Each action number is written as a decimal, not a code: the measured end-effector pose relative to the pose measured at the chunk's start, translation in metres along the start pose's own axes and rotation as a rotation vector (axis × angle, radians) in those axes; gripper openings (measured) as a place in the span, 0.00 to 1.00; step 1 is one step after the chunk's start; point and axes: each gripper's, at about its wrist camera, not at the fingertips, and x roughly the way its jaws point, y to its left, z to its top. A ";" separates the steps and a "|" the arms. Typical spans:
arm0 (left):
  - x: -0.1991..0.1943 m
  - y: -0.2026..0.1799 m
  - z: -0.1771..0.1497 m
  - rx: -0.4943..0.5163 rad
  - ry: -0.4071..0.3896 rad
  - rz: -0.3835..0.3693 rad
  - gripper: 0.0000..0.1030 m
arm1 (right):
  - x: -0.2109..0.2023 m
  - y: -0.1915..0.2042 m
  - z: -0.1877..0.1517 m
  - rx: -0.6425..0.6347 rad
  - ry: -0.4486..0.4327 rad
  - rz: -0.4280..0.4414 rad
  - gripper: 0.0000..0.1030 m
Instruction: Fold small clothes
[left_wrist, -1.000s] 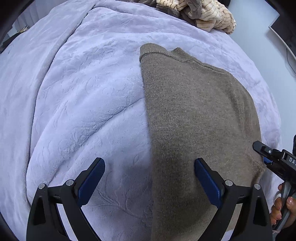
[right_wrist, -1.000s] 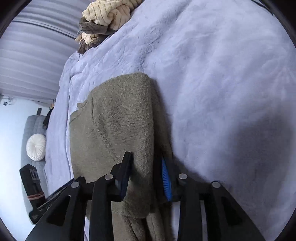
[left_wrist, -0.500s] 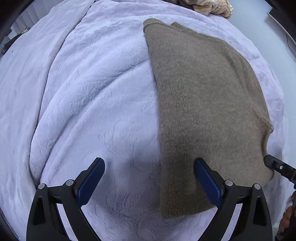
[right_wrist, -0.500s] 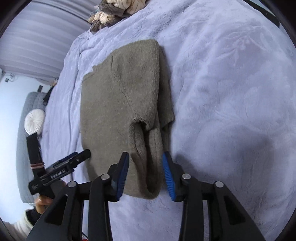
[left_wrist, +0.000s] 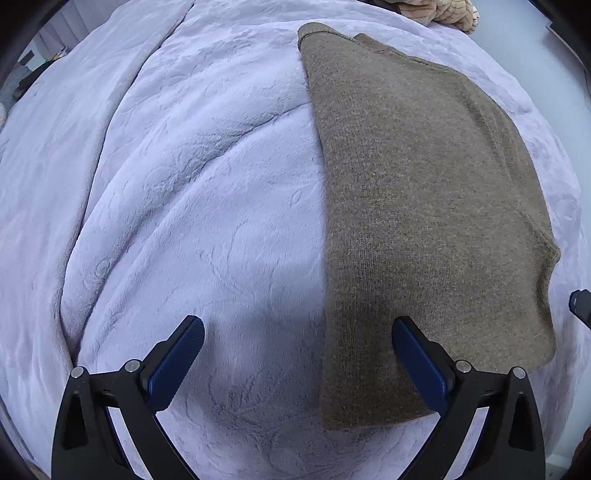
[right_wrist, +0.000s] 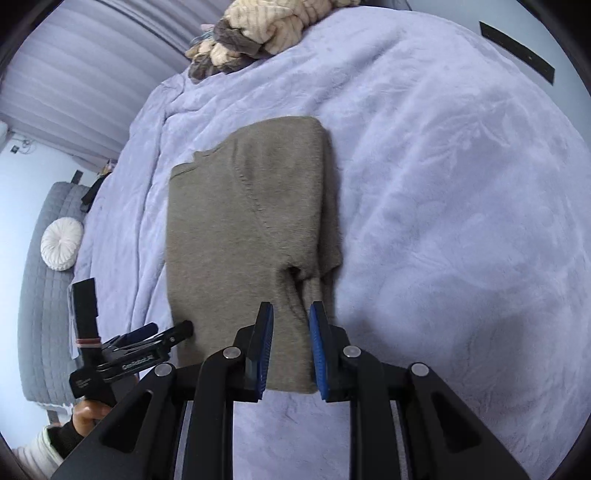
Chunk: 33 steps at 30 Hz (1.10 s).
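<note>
Two grippers hover over the brown sweater (left_wrist: 424, 206), which lies folded lengthwise on the lilac bed cover (left_wrist: 184, 184). Left gripper (left_wrist: 297, 363) stands wide, empty, astride the sweater's near left edge; right gripper (right_wrist: 291, 347) is narrow, pinching nothing. For a clean cross-fold, each should probably grasp a bottom corner evenly.

Two wrist fisheyes, both above the bed (left_wrist: 184, 184).
Left view looks steeply down past its claw (left_wrist: 297, 356), close; right view tilts forward along its claw (right_wrist: 291, 345), reaching curtain and wall. Both share the brown sweater (left_wrist: 424, 221).
</note>
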 end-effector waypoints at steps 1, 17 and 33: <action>0.001 -0.001 0.000 -0.002 0.002 0.002 0.99 | 0.007 0.003 -0.001 -0.012 0.022 0.017 0.22; 0.005 -0.011 0.010 0.011 0.031 0.026 0.99 | 0.059 -0.010 -0.006 0.063 0.164 0.032 0.21; -0.002 -0.014 0.012 0.009 0.033 0.045 0.99 | 0.063 -0.008 -0.002 0.079 0.162 0.031 0.22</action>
